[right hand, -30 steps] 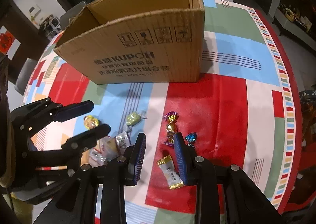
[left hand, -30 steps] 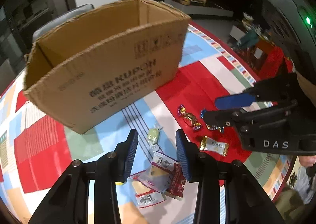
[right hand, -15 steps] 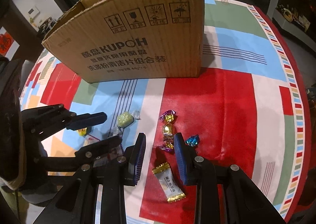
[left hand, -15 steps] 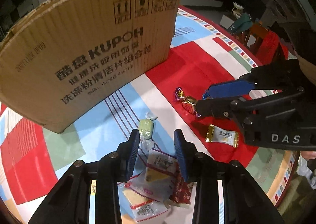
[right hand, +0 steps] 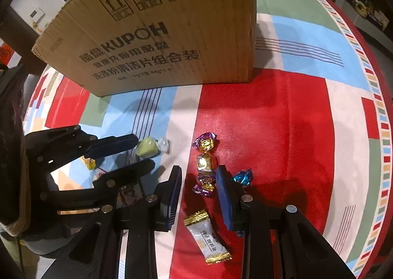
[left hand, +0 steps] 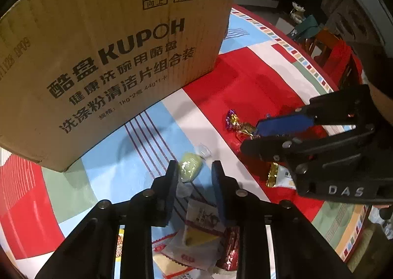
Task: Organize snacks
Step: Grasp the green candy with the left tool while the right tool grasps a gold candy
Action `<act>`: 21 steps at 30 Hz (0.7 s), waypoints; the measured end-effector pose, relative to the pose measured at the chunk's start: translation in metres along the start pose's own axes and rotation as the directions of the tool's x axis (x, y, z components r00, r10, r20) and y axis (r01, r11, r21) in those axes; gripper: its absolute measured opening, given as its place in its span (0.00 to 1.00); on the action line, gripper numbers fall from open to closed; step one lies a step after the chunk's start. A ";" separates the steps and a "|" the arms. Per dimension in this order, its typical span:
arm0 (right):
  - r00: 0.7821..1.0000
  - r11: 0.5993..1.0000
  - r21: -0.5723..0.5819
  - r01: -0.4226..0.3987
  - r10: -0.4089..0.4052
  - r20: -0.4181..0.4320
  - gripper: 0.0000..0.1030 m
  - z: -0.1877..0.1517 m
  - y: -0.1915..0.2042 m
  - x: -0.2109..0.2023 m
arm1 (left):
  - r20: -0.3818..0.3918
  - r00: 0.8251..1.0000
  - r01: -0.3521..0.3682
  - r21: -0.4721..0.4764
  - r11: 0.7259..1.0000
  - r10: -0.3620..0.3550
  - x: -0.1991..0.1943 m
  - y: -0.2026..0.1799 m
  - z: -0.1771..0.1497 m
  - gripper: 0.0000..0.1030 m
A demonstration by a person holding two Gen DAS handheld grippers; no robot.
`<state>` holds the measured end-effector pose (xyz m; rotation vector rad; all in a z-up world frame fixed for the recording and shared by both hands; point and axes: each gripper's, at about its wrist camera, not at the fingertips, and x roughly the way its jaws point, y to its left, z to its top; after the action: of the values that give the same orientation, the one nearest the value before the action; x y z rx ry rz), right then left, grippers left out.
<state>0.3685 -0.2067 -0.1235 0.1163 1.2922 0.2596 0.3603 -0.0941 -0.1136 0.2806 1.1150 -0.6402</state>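
Several wrapped snacks lie loose on the patchwork tablecloth [right hand: 307,131], none visibly in the brown corrugated cardboard box [right hand: 159,33]; its inside is hidden from both views. By my judgement sorting has barely begun, nearly all left to do.

Left to right, right wrist view:
- small yellow candy [right hand: 89,163], half hidden behind the left gripper's arm.
- left gripper [right hand: 141,153], jaws parted, holding nothing. Pale green candy in clear twist wrapper [right hand: 147,147] sits at its tips, beside the upper finger. Left wrist view puts it just ahead of, between, the fingertips [left hand: 190,168].
- heap of flat white and red biscuit packets [left hand: 196,242] under the left gripper, near the table's front.
- right gripper [right hand: 199,182], jaws parted, empty. Straddling the lower end of a row of purple-and-gold foil candies [right hand: 205,162].
- white sachet with gold crimped ends [right hand: 207,237] below its jaws.
- blue foil candy [right hand: 242,177] just outside the right finger.

Obstacles: the two grippers work close together, tips near; collision risk. The box wall stands tall behind the candies; each piece must be lifted over its rim. Foil candies touch one another, so one may drag its neighbour.
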 end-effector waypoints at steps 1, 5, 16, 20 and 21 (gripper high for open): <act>1.000 1.000 -0.002 0.003 -0.003 -0.001 0.29 0.000 0.000 0.001 | 0.000 1.000 -0.001 0.000 1.000 0.001 0.000 0.000 0.001 0.26; 1.000 1.000 0.001 0.000 0.000 -0.014 0.25 0.002 0.000 0.007 | -0.012 1.000 -0.004 0.023 1.000 0.004 0.005 -0.003 0.004 0.26; 1.000 1.000 -0.013 0.028 -0.028 0.001 0.18 -0.001 0.001 0.011 | -0.049 0.998 -0.027 0.085 0.996 0.031 0.015 -0.014 -0.004 0.50; 0.999 0.999 -0.027 0.033 -0.033 0.008 0.18 -0.005 0.006 0.011 | -0.031 0.999 -0.022 0.060 0.998 0.023 0.013 -0.011 -0.004 0.35; 1.000 0.999 -0.028 0.028 -0.028 0.007 0.18 -0.007 0.007 0.011 | -0.028 0.999 -0.014 0.051 0.999 0.016 0.012 -0.009 -0.004 0.26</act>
<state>0.3640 -0.1978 -0.1339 0.0753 1.2828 0.2529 0.3554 -0.1037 -0.1252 0.3423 1.1243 -0.6534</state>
